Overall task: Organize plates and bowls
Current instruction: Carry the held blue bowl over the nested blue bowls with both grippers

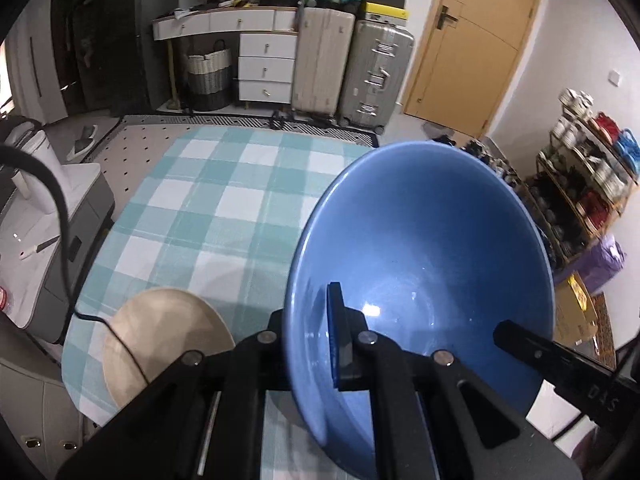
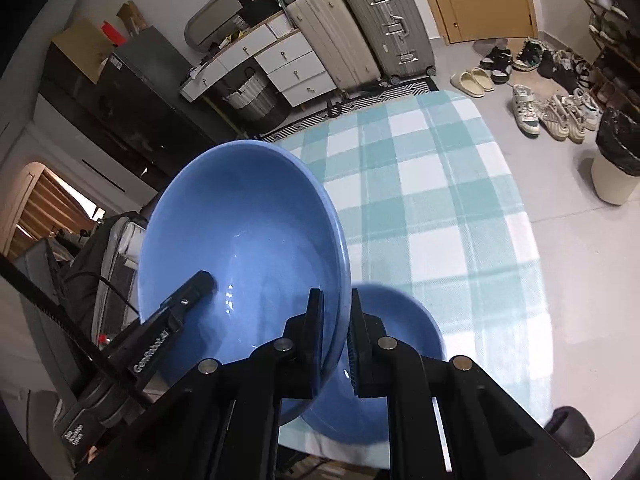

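A large blue bowl [image 1: 432, 240] [image 2: 240, 232] hangs tilted above the checked table [image 1: 224, 200] [image 2: 440, 200], and both grippers hold it. My left gripper [image 1: 308, 332] is shut on its left rim, one pad inside the bowl and the other behind the wall. My right gripper [image 2: 338, 320] is shut on the opposite rim. Each view shows the other gripper's finger [image 1: 520, 344] [image 2: 192, 292] reaching into the bowl. A smaller blue bowl [image 2: 400, 340] stands on the table right below. A beige plate [image 1: 160, 340] lies near the table's left front edge.
A black cable [image 1: 60, 216] runs past the plate. A grey cabinet [image 1: 80, 216] stands left of the table. Suitcases [image 1: 352, 72] and white drawers [image 1: 264, 68] line the far wall. Shoes [image 2: 552, 112] and a bin [image 2: 616, 164] are on the floor to the right.
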